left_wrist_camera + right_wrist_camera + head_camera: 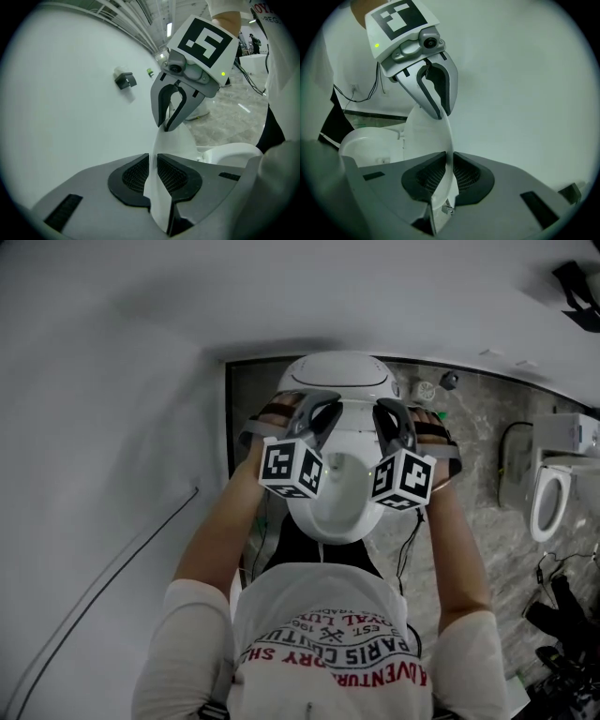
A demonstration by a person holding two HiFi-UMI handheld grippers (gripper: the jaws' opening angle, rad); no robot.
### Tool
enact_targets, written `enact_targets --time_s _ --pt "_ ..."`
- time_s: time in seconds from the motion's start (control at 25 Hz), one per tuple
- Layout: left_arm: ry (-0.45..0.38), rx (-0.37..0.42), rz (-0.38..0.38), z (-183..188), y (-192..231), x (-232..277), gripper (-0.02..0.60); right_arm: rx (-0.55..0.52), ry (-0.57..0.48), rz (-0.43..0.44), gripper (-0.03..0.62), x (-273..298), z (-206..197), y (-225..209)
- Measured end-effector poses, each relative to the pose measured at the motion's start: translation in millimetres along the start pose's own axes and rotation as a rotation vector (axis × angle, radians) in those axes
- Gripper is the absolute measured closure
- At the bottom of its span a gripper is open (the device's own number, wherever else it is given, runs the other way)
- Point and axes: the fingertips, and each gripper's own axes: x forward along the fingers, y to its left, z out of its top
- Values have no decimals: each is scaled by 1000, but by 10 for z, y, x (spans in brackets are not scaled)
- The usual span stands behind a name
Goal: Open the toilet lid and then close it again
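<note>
The white toilet (337, 376) stands against the wall, seen from above. Its lid (342, 507) is raised partway and held by its two side edges. My left gripper (323, 409) clamps the lid's left edge and my right gripper (386, 411) the right edge. In the left gripper view the thin lid edge (176, 140) sits between my left gripper's (153, 157) pads, with the right gripper (168, 125) biting the far edge. The right gripper view mirrors this: the lid (426, 136) lies in my right gripper (451, 157), the left gripper (441, 115) is opposite, and the seat (370, 140) is below.
A second toilet (551, 502) stands at the right on the marble floor (469, 427). A thin cable (122, 559) runs along the pale surface at the left. Dark gear (562, 634) lies at the lower right. A small fixture (125, 79) is on the wall.
</note>
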Motion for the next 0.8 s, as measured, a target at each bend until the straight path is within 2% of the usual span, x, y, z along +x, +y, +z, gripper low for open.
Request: enact_targets --time_s 0.52,0.8 --pt "-6 -44 -7 -177 350 340 515 12 29 14 563 405 -31 -299" --pt "-6 -98 -47 -175 386 403 512 5 18 15 563 441 -63 -342"
